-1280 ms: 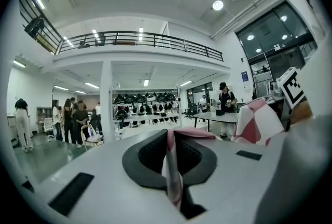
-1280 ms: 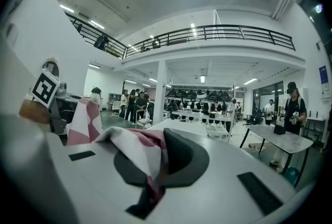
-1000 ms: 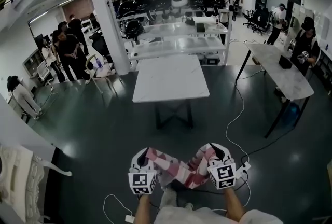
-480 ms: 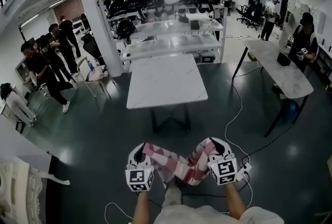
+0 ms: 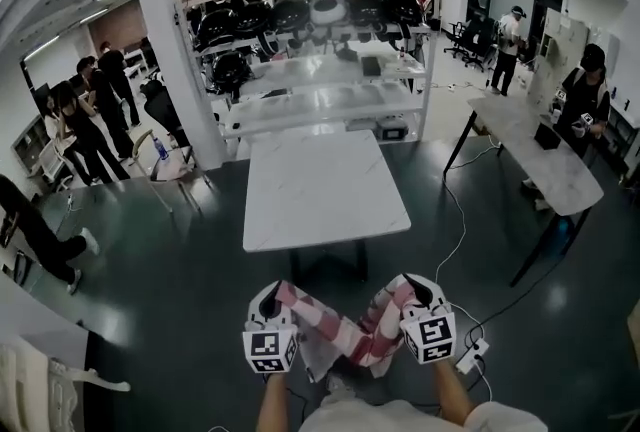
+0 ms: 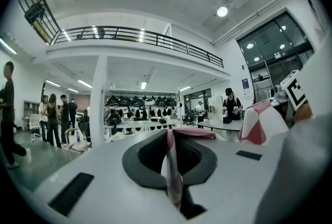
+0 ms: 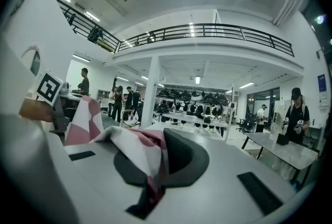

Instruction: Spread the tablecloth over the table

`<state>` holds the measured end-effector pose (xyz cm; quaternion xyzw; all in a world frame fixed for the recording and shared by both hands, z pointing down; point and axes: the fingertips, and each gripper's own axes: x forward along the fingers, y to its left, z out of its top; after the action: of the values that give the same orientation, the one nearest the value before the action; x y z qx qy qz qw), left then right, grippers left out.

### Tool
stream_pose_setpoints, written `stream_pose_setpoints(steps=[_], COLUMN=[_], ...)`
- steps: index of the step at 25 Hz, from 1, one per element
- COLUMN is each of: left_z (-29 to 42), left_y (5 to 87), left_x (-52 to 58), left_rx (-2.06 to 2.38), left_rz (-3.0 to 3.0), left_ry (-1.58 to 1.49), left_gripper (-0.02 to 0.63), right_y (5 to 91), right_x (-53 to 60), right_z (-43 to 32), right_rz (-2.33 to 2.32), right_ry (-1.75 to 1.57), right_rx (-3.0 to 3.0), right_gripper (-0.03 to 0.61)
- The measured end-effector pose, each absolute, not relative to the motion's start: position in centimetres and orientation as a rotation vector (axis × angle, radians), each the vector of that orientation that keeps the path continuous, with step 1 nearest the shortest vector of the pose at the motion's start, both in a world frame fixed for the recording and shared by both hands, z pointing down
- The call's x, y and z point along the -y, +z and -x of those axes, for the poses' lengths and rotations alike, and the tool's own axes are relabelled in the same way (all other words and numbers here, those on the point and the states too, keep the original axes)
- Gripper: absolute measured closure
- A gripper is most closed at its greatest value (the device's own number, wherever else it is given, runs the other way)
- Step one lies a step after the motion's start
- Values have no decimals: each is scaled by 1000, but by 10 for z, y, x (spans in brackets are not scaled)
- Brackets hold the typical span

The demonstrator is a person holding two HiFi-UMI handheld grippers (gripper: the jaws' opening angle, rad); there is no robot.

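The tablecloth (image 5: 338, 328) is soft cloth with pink, dark red and white patches shaped like triangles. It is bunched up and hangs in floppy folds between the two tongs. It is up in the air over the dark, shiny floor (image 5: 180, 270), in front of the near edge of the bench (image 5: 325, 190). It does not touch the bench.

The left tongs (image 5: 268, 298) are clenched tight on one end of the tablecloth. In the left gripper view a thin, folded strip of cloth is pinched between the black, curved pads (image 6: 142, 158). The right tongs (image 5: 417, 288) are clenched on the other end, where a thicker, crumpled fold spills out to one side. Both tongs are smooth and white, and each has a cube (image 5: 270, 350) with black and white squares on it.

The bench has a flat, white top shaped like a rectangle, with faint grey marks like stone, and dark legs.
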<state>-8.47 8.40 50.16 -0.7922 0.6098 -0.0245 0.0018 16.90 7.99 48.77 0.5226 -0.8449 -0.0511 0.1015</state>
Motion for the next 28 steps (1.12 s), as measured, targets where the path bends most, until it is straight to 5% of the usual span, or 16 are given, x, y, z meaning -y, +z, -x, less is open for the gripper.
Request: stream_pose_setpoints(steps=[28], left_z=[206], left_y=[472], left_x=[126], left_rx=[-1878], left_rz=[2392], left_ry=[3], left_gripper=[588], right_y=[477], right_x=[128], right_z=[-58], right_rz=[-1574], right_ry=[-232], right_rx=[2529], right_gripper=[565])
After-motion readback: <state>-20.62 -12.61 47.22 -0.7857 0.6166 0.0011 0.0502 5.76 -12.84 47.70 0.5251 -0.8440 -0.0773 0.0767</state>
